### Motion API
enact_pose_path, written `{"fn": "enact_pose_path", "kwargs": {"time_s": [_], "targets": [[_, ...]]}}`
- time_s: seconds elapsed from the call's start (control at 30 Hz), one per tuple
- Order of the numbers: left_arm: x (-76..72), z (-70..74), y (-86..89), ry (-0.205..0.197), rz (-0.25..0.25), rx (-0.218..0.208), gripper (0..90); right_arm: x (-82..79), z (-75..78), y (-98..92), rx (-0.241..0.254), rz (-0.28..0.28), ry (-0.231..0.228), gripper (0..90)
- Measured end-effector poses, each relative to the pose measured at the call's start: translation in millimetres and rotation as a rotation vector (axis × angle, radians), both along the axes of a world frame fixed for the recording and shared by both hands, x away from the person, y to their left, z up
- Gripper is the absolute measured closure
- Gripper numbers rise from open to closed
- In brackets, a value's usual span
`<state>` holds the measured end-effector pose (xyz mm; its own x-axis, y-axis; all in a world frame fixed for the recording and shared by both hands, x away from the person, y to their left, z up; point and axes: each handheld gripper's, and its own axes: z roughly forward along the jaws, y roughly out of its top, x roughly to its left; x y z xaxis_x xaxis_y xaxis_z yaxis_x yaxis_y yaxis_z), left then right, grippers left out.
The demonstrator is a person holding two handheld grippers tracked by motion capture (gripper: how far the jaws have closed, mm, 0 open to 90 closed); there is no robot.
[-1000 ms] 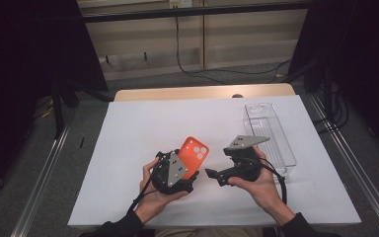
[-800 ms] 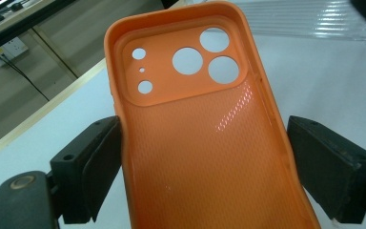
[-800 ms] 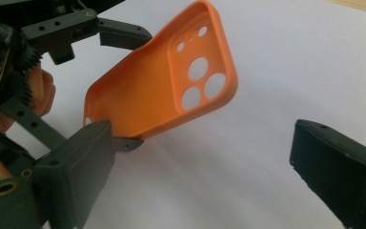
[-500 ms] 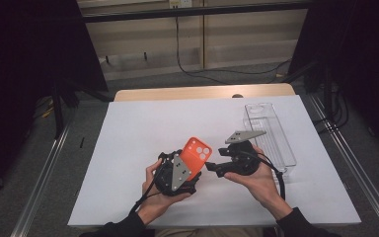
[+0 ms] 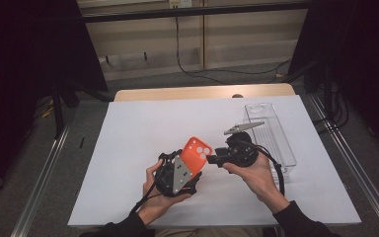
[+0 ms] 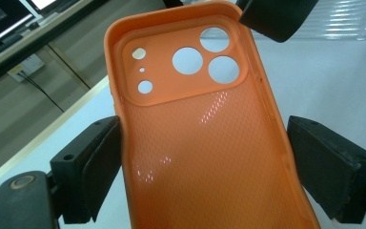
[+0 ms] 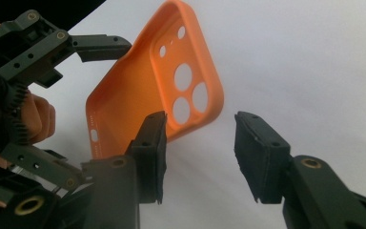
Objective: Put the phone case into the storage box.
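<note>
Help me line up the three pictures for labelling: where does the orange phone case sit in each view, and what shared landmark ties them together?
High view: orange phone case at centre, tilted above the white table.
Left gripper view: the case stands mid-frame between the left claw pads.
Right gripper view: the case at upper centre-left, beyond the right claw.
Shared landmark: its round camera holes.

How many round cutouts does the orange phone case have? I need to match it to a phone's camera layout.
6, all at the orange phone case's top end: three large ones clustered at the right, three smaller ones in a column to their left.
</note>
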<state>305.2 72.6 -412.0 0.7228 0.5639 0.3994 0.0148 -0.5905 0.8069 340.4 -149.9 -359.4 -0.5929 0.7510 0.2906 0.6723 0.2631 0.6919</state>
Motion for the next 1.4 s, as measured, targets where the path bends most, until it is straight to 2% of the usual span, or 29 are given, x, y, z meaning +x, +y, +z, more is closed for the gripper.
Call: {"fn": "enact_pose_path", "kwargs": {"time_s": [0.17,0.37,0.63,0.77,0.9,1.13,1.4], "targets": [[-1.3,-0.8,-2.0,-0.008,-0.01,0.014,13.8,4.9,2.1,2.7,0.004,-0.008,0.031,60.8],[-2.5,0.3,-3.4,-0.021,-0.007,0.009,13.8,8.2,0.6,3.5,0.021,-0.016,0.069,65.1],[-6.1,0.2,-5.9,-0.061,-0.022,0.024,13.8,11.0,-0.3,2.3,0.052,-0.029,0.093,67.9],[-4.8,-2.0,-6.8,-0.048,-0.019,0.026,13.8,10.1,-0.7,2.3,0.058,-0.036,0.097,73.8],[-4.4,-4.3,-8.4,-0.056,-0.018,0.035,13.7,9.3,-1.9,1.6,0.054,-0.043,0.098,75.2],[-1.4,-6.6,-8.9,-0.06,-0.008,0.04,13.6,7.9,-3.7,0.3,0.085,-0.056,0.087,78.5],[4.2,-11.2,-8.0,-0.057,-0.007,-0.002,11.9,5.8,-1.9,0.2,0.114,-0.057,0.056,80.3]]}}
